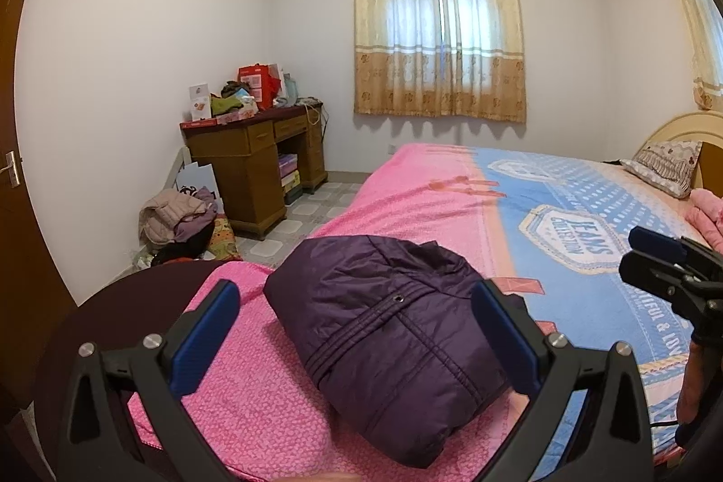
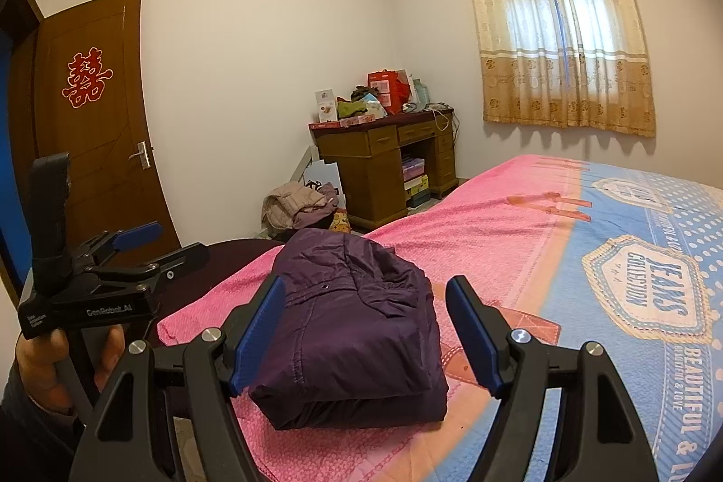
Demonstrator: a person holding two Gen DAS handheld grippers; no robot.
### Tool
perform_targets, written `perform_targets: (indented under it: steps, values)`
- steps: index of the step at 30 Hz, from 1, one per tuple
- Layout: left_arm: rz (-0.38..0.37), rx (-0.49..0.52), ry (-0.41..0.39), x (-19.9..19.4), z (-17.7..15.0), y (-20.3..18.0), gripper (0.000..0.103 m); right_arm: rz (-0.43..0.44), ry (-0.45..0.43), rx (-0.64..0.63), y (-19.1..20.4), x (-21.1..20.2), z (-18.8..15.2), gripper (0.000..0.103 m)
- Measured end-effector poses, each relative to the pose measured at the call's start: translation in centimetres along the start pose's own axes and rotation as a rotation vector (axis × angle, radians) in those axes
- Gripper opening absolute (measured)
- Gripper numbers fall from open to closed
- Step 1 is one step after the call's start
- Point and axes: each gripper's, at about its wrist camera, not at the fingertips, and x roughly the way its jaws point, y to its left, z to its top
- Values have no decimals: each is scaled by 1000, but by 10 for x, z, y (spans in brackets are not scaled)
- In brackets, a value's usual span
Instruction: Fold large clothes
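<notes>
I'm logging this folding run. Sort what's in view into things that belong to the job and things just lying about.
Part of the job:
- purple padded jacket, folded into a bundle on the bed
- left gripper, open
- right gripper, open

Just lying about:
- heap of clothes on the floor
- cluttered desk
- pillow
- pink cloth at the bed's far edge

Soft daylight glows through the curtained window (image 1: 438,25), leaving the room evenly lit and shadows faint. Fisheye bending curves the walls, and dark vignetting fills each frame's corners.
</notes>
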Motion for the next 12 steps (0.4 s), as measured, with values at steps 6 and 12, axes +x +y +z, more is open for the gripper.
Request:
perform_targets:
  steps: [6, 12]
  values:
    - [19, 3, -11, -2, 1, 5, 103, 2, 1, 0, 0, 1, -1, 74]
    - [15, 18, -20, -2, 1, 3, 103, 2, 2, -2, 0, 1, -2, 74]
